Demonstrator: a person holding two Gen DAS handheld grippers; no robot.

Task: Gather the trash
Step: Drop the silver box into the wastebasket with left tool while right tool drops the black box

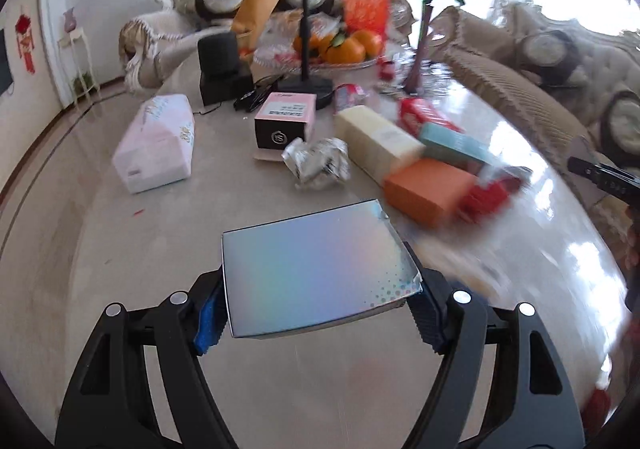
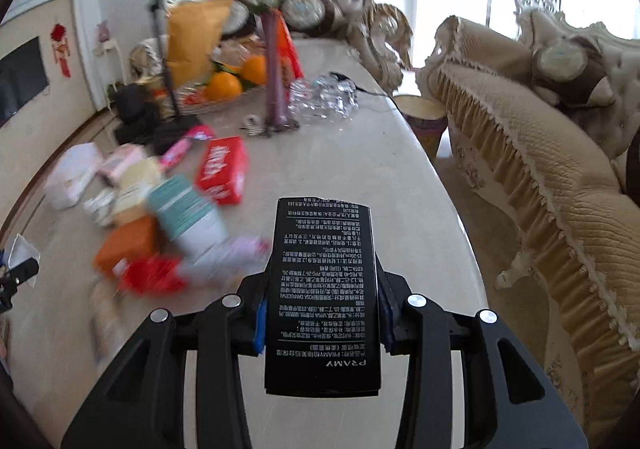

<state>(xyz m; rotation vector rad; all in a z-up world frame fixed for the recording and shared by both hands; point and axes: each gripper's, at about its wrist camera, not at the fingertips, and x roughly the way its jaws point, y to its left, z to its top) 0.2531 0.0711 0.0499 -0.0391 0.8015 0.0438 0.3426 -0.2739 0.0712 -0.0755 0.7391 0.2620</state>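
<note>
Ahead of me on the tabletop (image 1: 120,249), boxes cluster mid-way; the fruit tray (image 1: 340,63) sits behind them, the sofa (image 2: 540,177) to the right.

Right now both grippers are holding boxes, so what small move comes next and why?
Probably carry the tall black printed box in the right gripper toward the round patterned bin beside the marble table. The left gripper already clamps the flat iridescent silver box, so nothing more can be picked up until one is dropped.
</note>
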